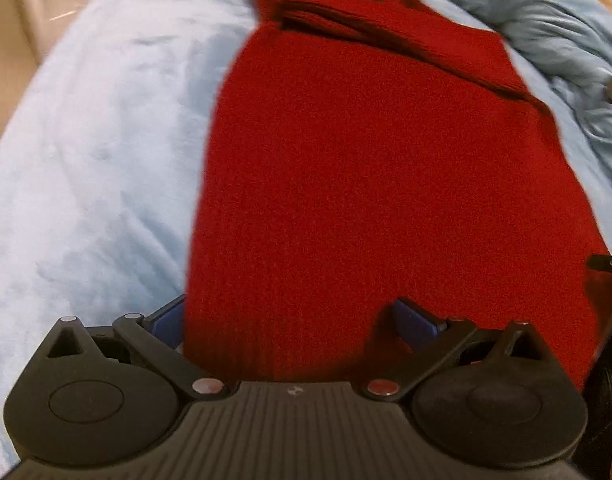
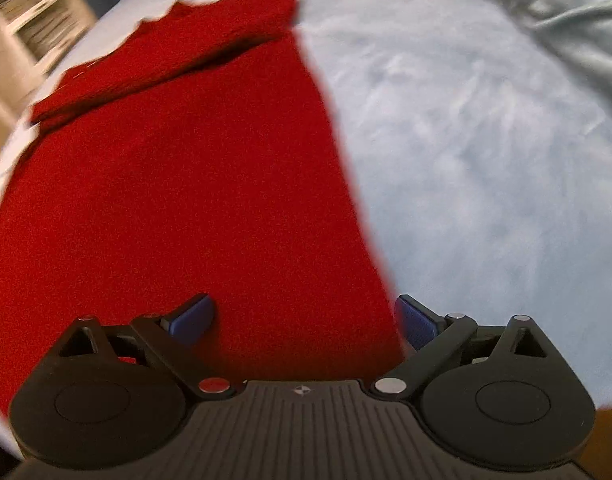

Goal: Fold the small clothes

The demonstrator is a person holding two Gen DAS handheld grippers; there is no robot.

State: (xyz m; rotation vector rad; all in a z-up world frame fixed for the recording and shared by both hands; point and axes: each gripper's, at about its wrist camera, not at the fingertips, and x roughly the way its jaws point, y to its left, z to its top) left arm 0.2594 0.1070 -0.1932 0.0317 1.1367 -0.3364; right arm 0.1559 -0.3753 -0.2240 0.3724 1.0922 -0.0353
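With each hand-held gripper, left [image 1: 290,320] and right [image 2: 306,320], spread wide over the near hem of the red knit garment [image 1: 366,184] flat on the bed [image 1: 98,128], gripping nothing, I should next pinch both corners and fold forward.

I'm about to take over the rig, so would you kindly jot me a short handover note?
Left gripper: open, straddling the near left corner of the red sweater.
Right gripper: open, straddling the near right corner.
The sweater lies flat on the blue bedspread, its far end already folded across.
Left to do: close on both corners and fold the near edge toward the far end.
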